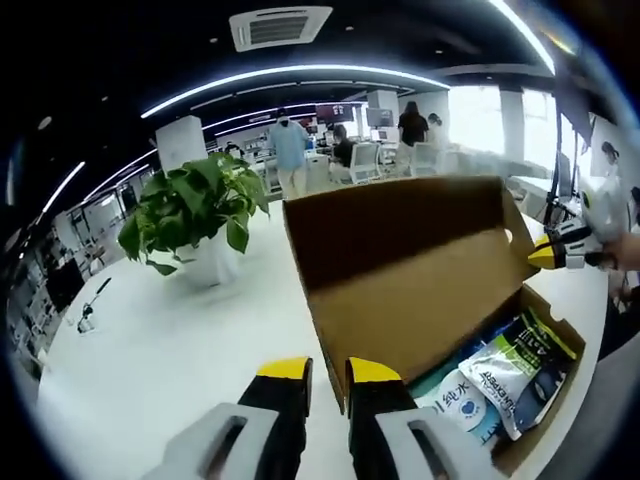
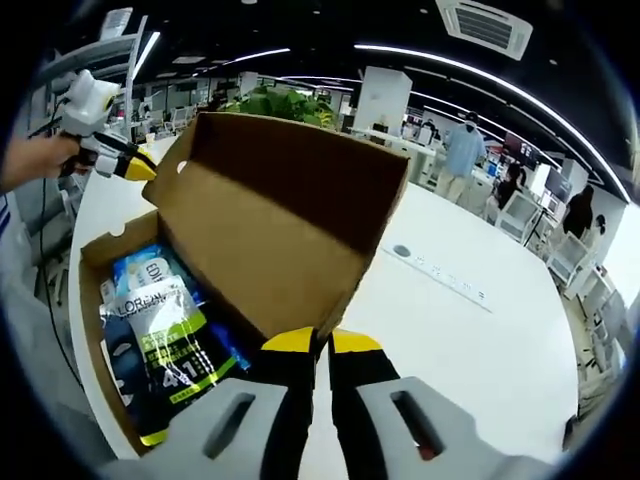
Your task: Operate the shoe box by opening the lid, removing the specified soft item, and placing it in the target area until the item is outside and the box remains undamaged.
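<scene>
Open office with a dark ceiling crossed by curved light strips (image 1: 290, 72) and set with an air vent (image 1: 280, 26), white pillars (image 1: 181, 141), bright windows (image 1: 478, 118), desks and chairs (image 1: 365, 160) with people (image 1: 289, 150) standing, a potted plant (image 1: 195, 210) on a white table (image 1: 160, 350).

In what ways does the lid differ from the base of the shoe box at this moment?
The lid stands raised and tilted open, while the base lies flat on the white table. The lid's inner face is bare, while the base holds several soft packets. Both are plain brown cardboard and are joined along one long edge.
</scene>
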{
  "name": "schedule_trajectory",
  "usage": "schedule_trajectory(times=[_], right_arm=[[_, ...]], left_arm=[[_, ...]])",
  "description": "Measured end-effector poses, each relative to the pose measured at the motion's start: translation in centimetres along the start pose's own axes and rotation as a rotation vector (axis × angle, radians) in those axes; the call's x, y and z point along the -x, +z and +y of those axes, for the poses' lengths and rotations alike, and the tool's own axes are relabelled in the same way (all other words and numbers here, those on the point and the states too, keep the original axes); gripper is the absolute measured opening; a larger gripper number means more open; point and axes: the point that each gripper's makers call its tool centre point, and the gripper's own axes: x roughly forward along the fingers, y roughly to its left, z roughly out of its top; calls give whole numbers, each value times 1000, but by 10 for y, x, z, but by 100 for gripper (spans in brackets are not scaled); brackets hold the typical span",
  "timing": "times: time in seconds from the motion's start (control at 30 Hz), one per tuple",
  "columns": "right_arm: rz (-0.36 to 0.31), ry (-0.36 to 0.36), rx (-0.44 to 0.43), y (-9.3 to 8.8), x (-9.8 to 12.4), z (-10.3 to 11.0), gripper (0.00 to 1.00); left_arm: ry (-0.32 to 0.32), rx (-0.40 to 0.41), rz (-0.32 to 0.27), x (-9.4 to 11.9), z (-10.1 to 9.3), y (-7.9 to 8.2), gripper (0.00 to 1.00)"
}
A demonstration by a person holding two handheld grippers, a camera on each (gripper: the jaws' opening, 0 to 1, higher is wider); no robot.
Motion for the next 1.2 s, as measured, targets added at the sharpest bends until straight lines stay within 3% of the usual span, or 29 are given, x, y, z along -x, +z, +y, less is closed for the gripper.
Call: schedule_trajectory(times=[0.47, 1.2], right_arm=[[16, 2, 4, 1, -9, -6, 3], [50, 11, -20, -5, -27, -11, 5]], left_arm=[[5, 13, 47, -10, 0, -18, 6], [3, 18, 50, -25, 1, -16, 3]])
